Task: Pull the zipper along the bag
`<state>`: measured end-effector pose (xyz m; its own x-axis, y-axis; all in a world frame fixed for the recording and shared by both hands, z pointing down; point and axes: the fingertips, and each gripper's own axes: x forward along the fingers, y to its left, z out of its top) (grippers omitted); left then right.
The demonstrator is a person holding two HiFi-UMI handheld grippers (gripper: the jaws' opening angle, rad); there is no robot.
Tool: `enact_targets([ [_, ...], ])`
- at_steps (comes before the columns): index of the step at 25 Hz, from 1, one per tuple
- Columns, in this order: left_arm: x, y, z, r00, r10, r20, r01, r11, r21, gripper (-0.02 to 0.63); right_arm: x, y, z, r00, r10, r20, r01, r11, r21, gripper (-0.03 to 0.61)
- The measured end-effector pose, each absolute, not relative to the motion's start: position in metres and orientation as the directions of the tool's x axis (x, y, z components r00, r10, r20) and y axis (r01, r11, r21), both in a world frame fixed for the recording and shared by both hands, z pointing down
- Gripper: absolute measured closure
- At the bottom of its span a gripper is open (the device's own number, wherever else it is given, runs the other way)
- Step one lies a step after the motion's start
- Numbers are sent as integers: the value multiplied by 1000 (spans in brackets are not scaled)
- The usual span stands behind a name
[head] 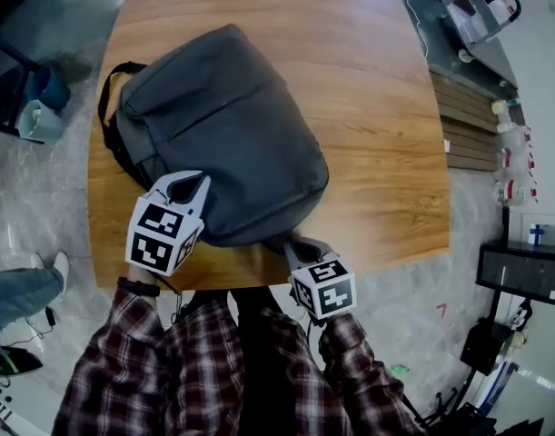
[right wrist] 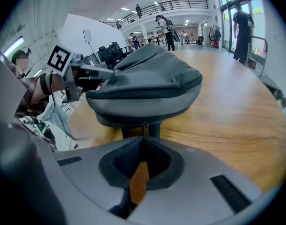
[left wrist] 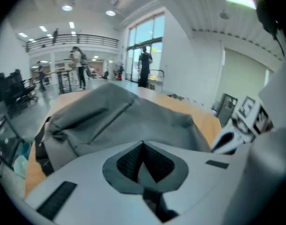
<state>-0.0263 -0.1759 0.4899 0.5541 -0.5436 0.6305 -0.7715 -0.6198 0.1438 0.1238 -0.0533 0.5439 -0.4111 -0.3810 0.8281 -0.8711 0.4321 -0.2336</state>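
A large open hall with a mezzanine railing and glazed doors forms the background. A wooden table (head: pixel 386 153) occupies the centre of the head view, standing on a grey floor.

The grey bag (head: pixel 222 134) lies flat on the table, running from the upper left towards the near edge. Its black strap (head: pixel 109 80) loops out at the upper left corner.

The left gripper (head: pixel 188 182) sits at the bag's lower left edge. In the left gripper view its jaws are closed tip to tip on the grey fabric.

The right gripper (head: pixel 295 242) sits at the bag's lower right end, close to the near table edge. In the right gripper view its jaws are closed, and the small metal zipper pull (right wrist: pixel 143 124) hangs from the bag's end seam straight into the joined tips. Bare wood shows through the gap behind those tips.

The two grippers are apart, with the bag's near end between them. Plaid sleeves (head: pixel 123 352) fill the bottom of the head view.
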Motion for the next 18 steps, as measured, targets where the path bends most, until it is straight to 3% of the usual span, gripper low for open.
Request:
enact_targets([
  [2,-31,-188,463,541,-602,588,-820,-533,209,603,94,-44,543,-465,-356,810,-842,459,-281,568],
  [8,14,-166,469,567,-531,630,-800,-536,269,604,15,-30,543,-568,-272,777,-754,550,-359,568],
  [15,2,-153,510,534,-561,633,-827,-501,254,604,15,-31,546,-562,-259,786,-757,544,-362,568],
  [18,7,-148,509,526,-574,627,-815,-551,179,604,24,-28,543,-546,-257,797,-748,578,-327,568],
])
